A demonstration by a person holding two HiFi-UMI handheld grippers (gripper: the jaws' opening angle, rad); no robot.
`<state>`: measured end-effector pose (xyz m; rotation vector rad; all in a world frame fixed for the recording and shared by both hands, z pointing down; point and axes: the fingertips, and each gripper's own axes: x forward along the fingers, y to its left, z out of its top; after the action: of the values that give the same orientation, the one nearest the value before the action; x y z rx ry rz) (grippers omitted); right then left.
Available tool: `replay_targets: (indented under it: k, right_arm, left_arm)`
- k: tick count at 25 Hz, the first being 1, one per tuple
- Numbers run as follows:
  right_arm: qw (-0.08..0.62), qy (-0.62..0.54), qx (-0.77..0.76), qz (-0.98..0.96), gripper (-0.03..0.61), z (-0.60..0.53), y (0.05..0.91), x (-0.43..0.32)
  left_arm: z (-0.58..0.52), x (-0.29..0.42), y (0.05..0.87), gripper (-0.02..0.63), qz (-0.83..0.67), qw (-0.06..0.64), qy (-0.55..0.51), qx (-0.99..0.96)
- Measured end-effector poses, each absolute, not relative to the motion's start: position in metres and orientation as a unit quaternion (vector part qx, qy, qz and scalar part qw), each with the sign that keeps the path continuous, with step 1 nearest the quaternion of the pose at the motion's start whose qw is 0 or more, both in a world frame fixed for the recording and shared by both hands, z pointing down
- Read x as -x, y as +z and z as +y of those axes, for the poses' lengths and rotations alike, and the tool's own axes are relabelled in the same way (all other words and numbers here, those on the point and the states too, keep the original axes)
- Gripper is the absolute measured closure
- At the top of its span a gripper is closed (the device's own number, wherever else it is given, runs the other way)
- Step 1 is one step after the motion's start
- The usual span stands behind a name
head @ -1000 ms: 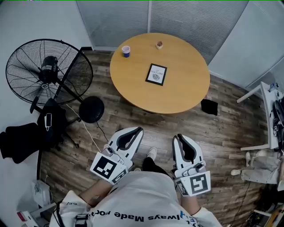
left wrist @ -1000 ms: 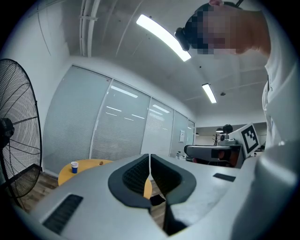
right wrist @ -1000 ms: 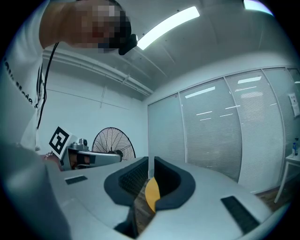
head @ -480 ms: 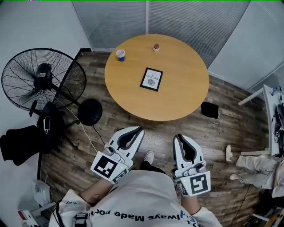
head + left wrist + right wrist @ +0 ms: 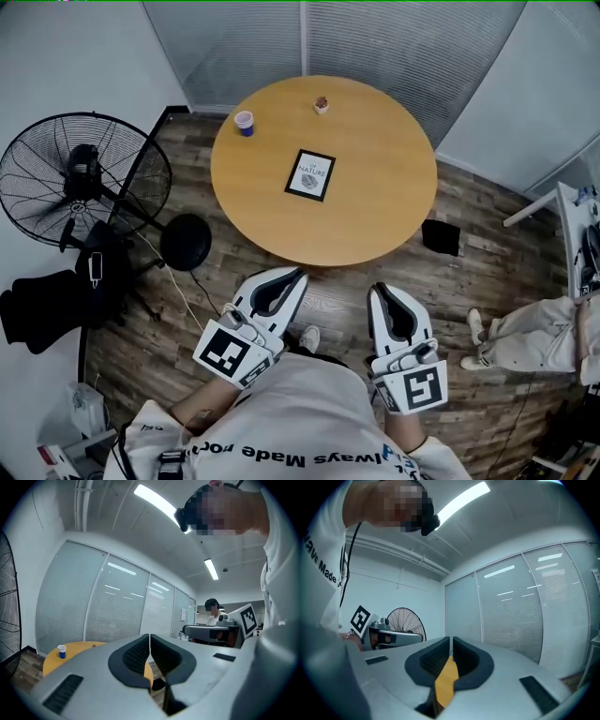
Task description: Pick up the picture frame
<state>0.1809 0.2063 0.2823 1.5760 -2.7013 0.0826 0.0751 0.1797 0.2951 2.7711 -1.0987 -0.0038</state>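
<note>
Office corner, plank floor (image 5: 337, 272), slatted partitions behind: a round worktop (image 5: 375, 206) stands ahead of a person who holds a claw in each hand. The frame (image 5: 310, 175) lies flat near the worktop's middle, picture side up. It is well apart from a cup (image 5: 244, 123) and a small brown object (image 5: 322, 104) near the far edge. A fan (image 5: 84, 178) stands on the floor to the left.

Both claws sit low and close to the person's chest, short of the worktop's near edge and well apart from the frame. The left claw (image 5: 296, 274) has its jaws pressed together with nothing between them, as the left gripper view (image 5: 149, 639) shows. The right claw (image 5: 378, 289) is likewise closed and empty. In the right gripper view (image 5: 451, 641) only a strip of yellow worktop shows through the gap below the pads.

The task looks to be at the approach stage, with no reach begun and the frame untouched. The next move likely calls for coming up to the worktop, spreading the jaws of one claw and bringing it to an edge of the frame. As the frame lies flat, one jaw would probably have to work under that edge. A thin, flat piece like this could slide away rather than lift.
</note>
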Motion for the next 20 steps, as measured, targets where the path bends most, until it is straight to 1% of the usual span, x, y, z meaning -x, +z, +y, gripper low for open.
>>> replay_targets:
  k: [9, 20]
  right_arm:
    - [0.009, 0.029, -0.5, -0.866, 0.532, 0.182, 0.287, -0.19]
    - [0.021, 0.02, -0.499, -0.866, 0.532, 0.116, 0.288, -0.178]
  left_arm:
    - [0.152, -0.086, 0.297, 0.583, -0.37, 0.079, -0.006, -0.926]
    - [0.085, -0.08, 0.302, 0.583, -0.365, 0.078, -0.011, -0.928]
